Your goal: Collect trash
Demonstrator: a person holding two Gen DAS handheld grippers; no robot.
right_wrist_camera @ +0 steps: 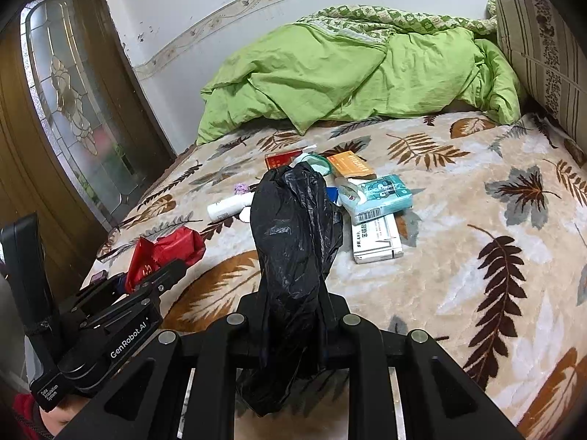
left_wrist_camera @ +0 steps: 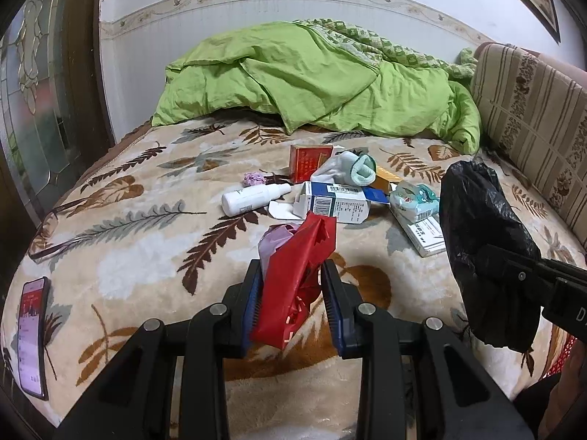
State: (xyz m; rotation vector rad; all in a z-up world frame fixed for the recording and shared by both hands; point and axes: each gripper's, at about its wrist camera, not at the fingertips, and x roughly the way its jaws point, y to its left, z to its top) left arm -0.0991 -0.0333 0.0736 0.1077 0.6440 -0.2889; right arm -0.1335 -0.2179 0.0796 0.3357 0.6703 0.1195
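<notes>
My left gripper [left_wrist_camera: 293, 275] is shut on a crumpled red wrapper [left_wrist_camera: 297, 278], with a bit of pink paper [left_wrist_camera: 275, 238] bunched behind it, held above the leaf-patterned blanket [left_wrist_camera: 128, 242]. From the right wrist view the same red wrapper [right_wrist_camera: 165, 253] shows at the lower left in the left gripper [right_wrist_camera: 172, 267]. My right gripper [right_wrist_camera: 293, 293] is shut on a black plastic bag [right_wrist_camera: 293, 238], which stands up between its fingers; that black plastic bag [left_wrist_camera: 484, 242] also hangs at the right of the left wrist view. Beyond lies a pile of trash: a white bottle [left_wrist_camera: 253, 198], a blue-and-white box [left_wrist_camera: 337, 205], a red box [left_wrist_camera: 308, 161].
The pile also holds a white sock [left_wrist_camera: 348, 170], an orange box [right_wrist_camera: 350, 164], a tissue pack [right_wrist_camera: 381, 192] and a white carton [right_wrist_camera: 376, 238]. A phone [left_wrist_camera: 33, 333] lies at the blanket's left edge. A green quilt [left_wrist_camera: 312, 77] fills the back, a striped cushion [left_wrist_camera: 532, 117] the right.
</notes>
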